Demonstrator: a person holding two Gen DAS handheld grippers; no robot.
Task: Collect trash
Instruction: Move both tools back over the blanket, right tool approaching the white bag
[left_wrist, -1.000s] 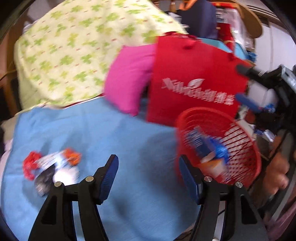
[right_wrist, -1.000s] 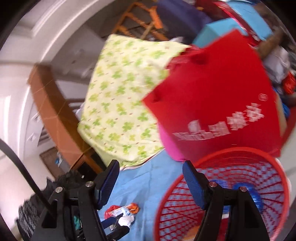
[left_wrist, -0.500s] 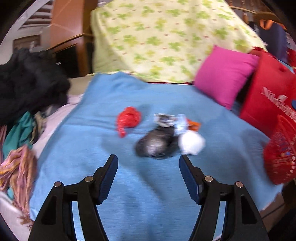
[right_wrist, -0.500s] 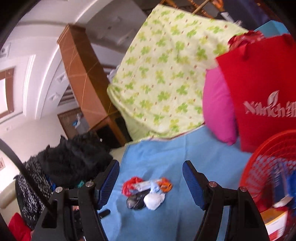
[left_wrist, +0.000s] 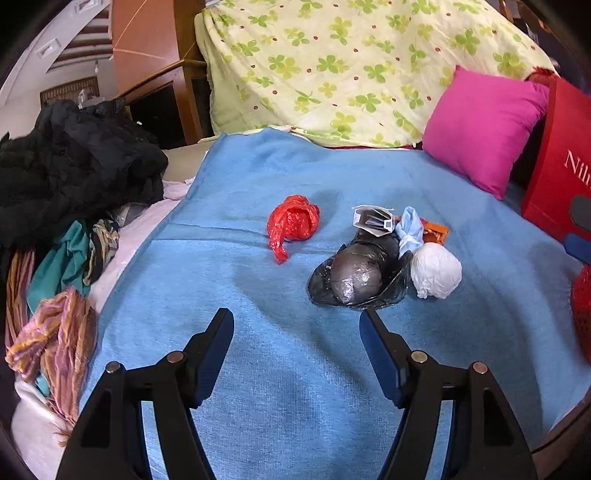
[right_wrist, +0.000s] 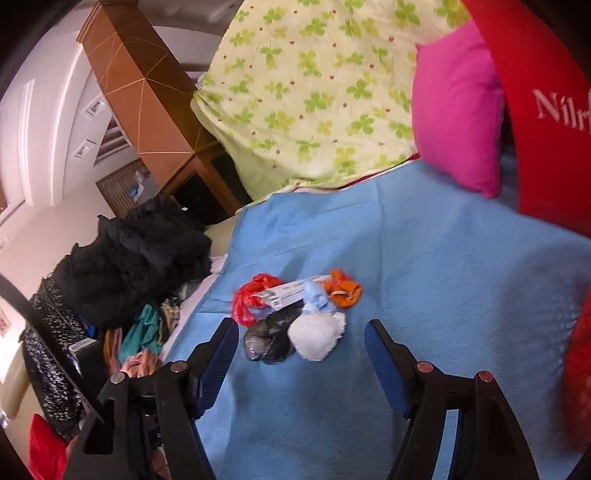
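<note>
**Both your grippers wait above the trash**

Your left gripper (left_wrist: 296, 330) hangs low over the soft blue blanket (left_wrist: 258, 369), jaws wide apart, holding nothing. Ahead lie the crumpled red plastic bag (left_wrist: 292, 225), shiny black plastic bag (left_wrist: 360, 275) and white knotted bag (left_wrist: 436, 270). Your right gripper (right_wrist: 301, 341) tilts down, spread and empty too.

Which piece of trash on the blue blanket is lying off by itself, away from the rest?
The crumpled red plastic bag. It lies apart to the left, while the shiny black bag, white knotted bag and other scraps touch in one cluster.
</note>
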